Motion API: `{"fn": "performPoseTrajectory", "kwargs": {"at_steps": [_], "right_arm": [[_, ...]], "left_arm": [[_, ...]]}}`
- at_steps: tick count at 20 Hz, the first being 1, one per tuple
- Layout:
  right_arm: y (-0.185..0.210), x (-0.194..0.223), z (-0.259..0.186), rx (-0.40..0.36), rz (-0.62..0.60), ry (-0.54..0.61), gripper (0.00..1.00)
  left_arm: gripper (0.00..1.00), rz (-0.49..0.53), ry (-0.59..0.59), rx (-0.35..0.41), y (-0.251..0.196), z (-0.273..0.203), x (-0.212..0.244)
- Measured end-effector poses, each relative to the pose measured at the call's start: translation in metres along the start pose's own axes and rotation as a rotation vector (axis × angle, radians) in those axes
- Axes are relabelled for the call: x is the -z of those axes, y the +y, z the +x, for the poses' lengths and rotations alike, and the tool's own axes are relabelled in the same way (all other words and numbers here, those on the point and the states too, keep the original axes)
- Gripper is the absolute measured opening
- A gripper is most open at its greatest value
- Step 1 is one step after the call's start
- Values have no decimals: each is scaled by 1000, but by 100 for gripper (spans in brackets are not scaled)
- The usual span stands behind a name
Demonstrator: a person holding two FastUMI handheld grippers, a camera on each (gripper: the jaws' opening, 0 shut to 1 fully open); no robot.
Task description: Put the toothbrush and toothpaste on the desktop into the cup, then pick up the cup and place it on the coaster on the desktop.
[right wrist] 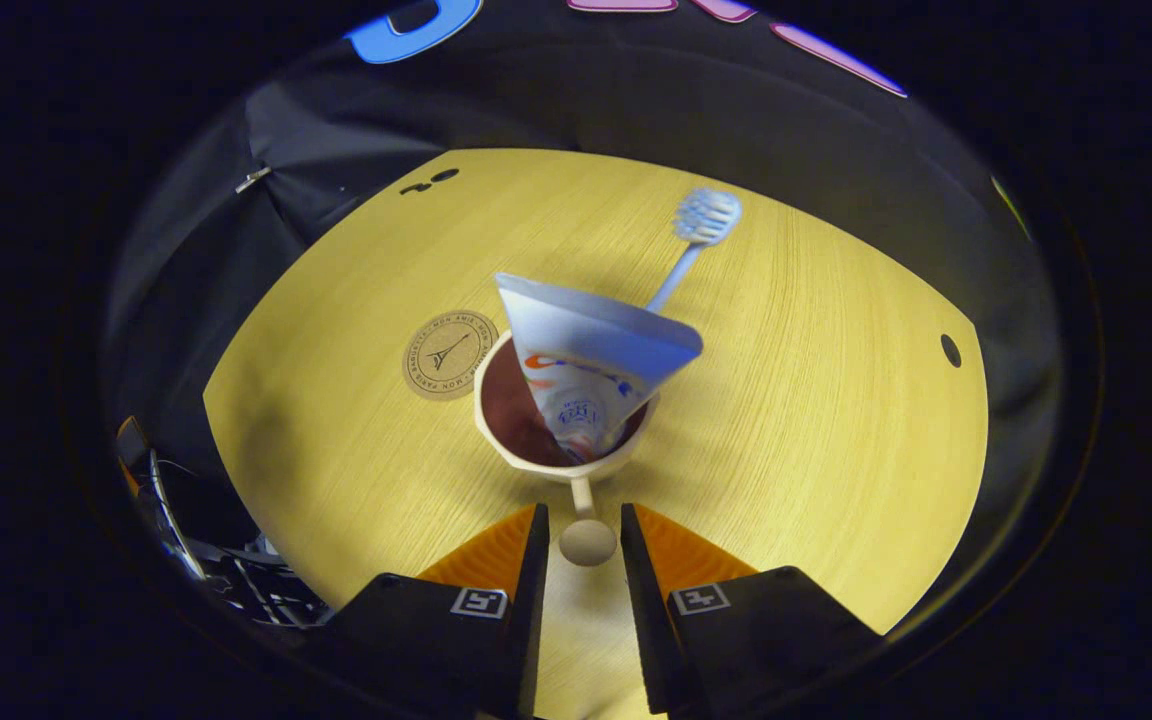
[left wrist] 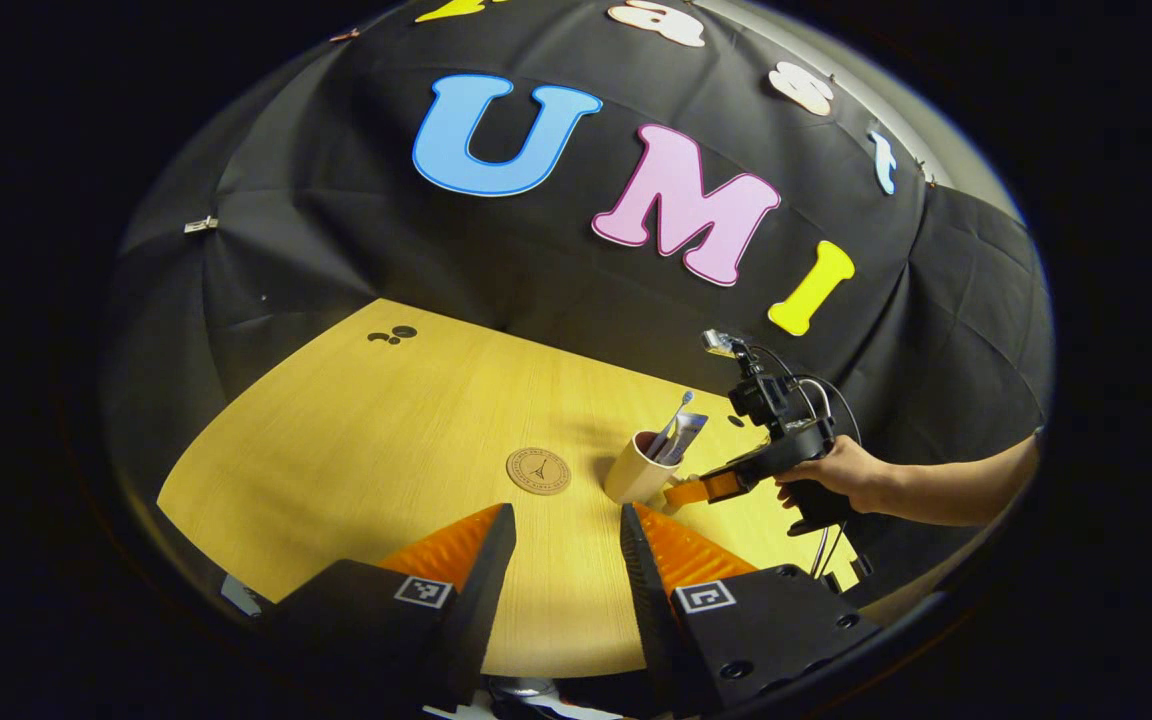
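Observation:
A cream cup point(right wrist: 536, 455) with a dark inside stands on the wooden desktop point(right wrist: 816, 420). In it lean a white toothpaste tube point(right wrist: 586, 365) and a toothbrush point(right wrist: 701, 220), bristles up. My right gripper point(right wrist: 584, 535) is shut on the cup's handle point(right wrist: 586, 542), one finger against each side. The round cork coaster point(right wrist: 448, 354) lies just left of the cup. From the left gripper view, the cup point(left wrist: 638, 470) sits right of the coaster point(left wrist: 538, 470), with the right gripper point(left wrist: 701, 490) and the hand holding it at the handle. My left gripper point(left wrist: 566, 530) hovers open near the table's front edge.
The booth's black cloth wall closes off the back and sides. Small dark holes point(left wrist: 394, 334) mark the far left of the desktop, and another hole point(right wrist: 950, 350) lies to the right. Cables point(right wrist: 196, 545) hang off the table's near left edge.

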State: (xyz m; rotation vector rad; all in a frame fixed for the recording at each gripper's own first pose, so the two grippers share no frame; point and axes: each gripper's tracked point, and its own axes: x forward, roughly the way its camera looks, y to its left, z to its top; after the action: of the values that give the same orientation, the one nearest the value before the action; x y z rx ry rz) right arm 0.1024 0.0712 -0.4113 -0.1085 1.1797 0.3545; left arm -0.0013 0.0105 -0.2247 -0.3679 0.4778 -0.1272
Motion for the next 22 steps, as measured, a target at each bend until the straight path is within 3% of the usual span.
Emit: {"fn": "performPoseTrajectory", "kwargs": {"at_steps": [8, 9, 10, 11, 12, 14, 16, 21, 22], "right_arm": [[-2, 1, 30, 26, -21, 109, 44], [-1, 1, 33, 26, -27, 122, 54], [-1, 1, 35, 27, -35, 134, 44], [-1, 2, 38, 30, -38, 147, 44], [-3, 2, 38, 36, -34, 156, 34], [0, 1, 41, 29, -19, 172, 39], [-1, 1, 44, 29, -25, 169, 33], [-4, 0, 45, 30, -31, 166, 31], [-5, -1, 43, 35, -36, 162, 26]], "left_arm": [[66, -26, 20, -17, 7, 13, 3], [66, -30, 19, -18, 8, 13, 3], [66, -35, 17, -16, 9, 14, 2], [66, -38, 15, -16, 11, 13, 1], [66, -39, 15, -16, 12, 14, 0], [66, -42, 16, -18, 16, 15, 0], [66, -49, 16, -20, 20, 15, 0], [66, -60, 9, -16, 27, 14, -4], [66, -58, 8, -15, 27, 14, -5]]}}
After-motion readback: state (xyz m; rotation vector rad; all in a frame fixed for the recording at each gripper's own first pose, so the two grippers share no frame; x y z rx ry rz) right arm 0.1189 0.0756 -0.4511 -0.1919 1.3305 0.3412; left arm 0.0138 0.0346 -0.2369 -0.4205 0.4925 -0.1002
